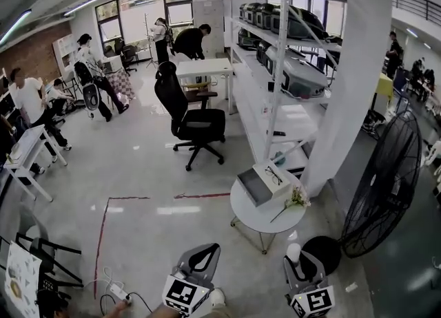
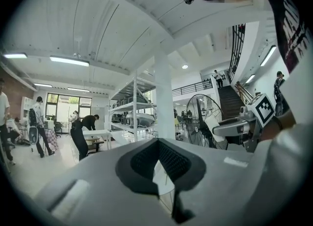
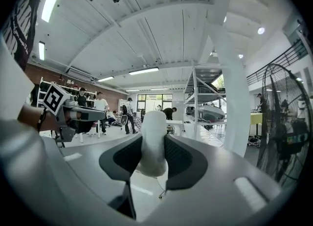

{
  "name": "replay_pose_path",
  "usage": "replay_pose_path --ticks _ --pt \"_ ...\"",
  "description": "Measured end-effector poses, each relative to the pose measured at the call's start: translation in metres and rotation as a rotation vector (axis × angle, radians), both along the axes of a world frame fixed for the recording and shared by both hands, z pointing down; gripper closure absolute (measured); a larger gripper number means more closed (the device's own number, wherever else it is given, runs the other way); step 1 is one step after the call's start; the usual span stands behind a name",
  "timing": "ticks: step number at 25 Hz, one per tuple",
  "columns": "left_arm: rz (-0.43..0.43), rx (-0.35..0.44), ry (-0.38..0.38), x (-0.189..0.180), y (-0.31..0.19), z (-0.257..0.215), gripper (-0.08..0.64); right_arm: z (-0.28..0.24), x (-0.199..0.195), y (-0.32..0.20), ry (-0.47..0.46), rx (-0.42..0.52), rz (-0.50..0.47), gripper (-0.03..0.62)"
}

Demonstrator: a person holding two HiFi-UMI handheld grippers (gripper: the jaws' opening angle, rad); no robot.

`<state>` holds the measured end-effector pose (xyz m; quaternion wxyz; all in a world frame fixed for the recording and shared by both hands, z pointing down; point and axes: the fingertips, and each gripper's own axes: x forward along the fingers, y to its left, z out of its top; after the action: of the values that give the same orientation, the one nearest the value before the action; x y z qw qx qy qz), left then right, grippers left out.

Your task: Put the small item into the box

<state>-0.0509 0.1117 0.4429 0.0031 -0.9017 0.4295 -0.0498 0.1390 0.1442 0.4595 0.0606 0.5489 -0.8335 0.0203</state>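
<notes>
Right gripper view: our right claw (image 3: 153, 146) grips the small item (image 3: 152, 122); left claw (image 2: 157, 157) pinched, empty; box (image 1: 265, 182) not yet reached.

box (image 1: 265, 182) on round table (image 1: 249, 219), flower (image 1: 295, 199) seemingly beside it.

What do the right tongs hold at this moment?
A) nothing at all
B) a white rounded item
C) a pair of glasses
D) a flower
B: in the right gripper view, the right tongs are shut on a white rounded item, while the glasses rest on the box and the flower lies on the round table.
</notes>
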Motion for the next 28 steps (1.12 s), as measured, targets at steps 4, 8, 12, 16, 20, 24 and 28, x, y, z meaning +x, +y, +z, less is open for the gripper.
replay_pose_path --ticks 4,8,12,16,20,24,28 --pt "0.016 -0.014 -0.005 -0.006 -0.033 0.002 0.56 0.006 -0.01 -0.033 0.002 -0.016 0.005 0.433" --pt "0.019 -0.024 0.002 -0.021 -0.062 0.007 0.56 0.008 -0.025 -0.061 0.004 -0.022 0.007 0.433" --pt "0.018 -0.017 0.007 -0.041 -0.087 0.004 0.56 0.004 -0.046 -0.085 0.011 -0.025 0.005 0.433" --pt "0.022 0.004 0.014 -0.059 -0.105 -0.002 0.56 -0.002 -0.063 -0.105 0.022 -0.014 0.005 0.433" --pt "0.011 -0.015 0.033 -0.077 -0.119 0.004 0.56 -0.008 -0.076 -0.117 0.039 -0.003 0.003 0.433" --pt "0.008 -0.021 0.048 -0.084 -0.128 0.004 0.56 -0.013 -0.08 -0.125 0.051 0.006 0.004 0.433" --pt "0.023 -0.017 0.044 -0.082 -0.139 0.002 0.56 -0.017 -0.078 -0.134 0.052 0.014 0.014 0.433"
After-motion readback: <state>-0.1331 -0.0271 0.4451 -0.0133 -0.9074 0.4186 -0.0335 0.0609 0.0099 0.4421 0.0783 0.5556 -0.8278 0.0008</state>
